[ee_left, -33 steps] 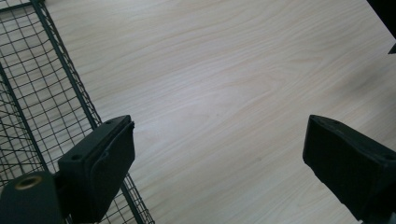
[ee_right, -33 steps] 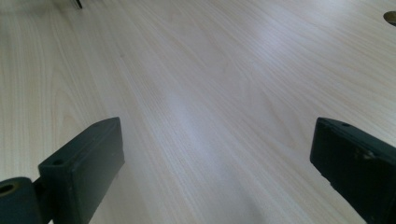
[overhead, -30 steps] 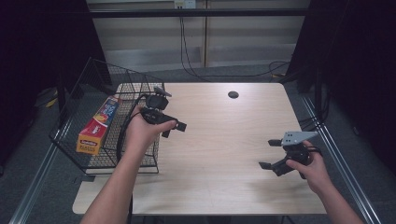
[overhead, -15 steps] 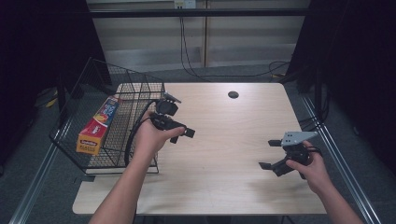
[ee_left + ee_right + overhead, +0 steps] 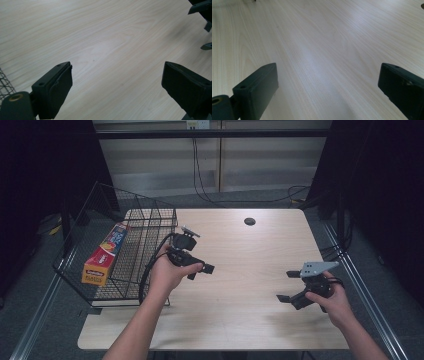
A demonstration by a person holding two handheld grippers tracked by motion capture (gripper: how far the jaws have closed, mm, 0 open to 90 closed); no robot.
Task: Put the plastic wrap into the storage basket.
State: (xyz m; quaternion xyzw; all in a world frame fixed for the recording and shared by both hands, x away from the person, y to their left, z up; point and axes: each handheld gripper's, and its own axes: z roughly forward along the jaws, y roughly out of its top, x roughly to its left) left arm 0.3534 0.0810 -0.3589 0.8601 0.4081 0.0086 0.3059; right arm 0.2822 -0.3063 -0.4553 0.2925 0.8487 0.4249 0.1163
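Observation:
My left gripper point(image 5: 200, 271) hangs over the wooden table point(image 5: 250, 255), just right of a black wire basket point(image 5: 125, 285), with its jaws pointing right. In the left gripper view the left gripper point(image 5: 117, 72) is open, with bare wood between its jaws. My right gripper point(image 5: 286, 286) is held near the table's right front, jaws pointing left. In the right gripper view the right gripper point(image 5: 329, 70) is open over bare wood as well. An orange, red and blue box point(image 5: 105, 254) lies inside the basket.
The basket overhangs the table's left edge. A dark round hole point(image 5: 249, 221) sits in the tabletop at the back. Cables hang behind the table. The right gripper's jaws point(image 5: 203, 10) show at the top right of the left gripper view.
My left hand has carried its gripper rightward and a little lower, away from the basket toward the table's middle. The right gripper has stayed put.

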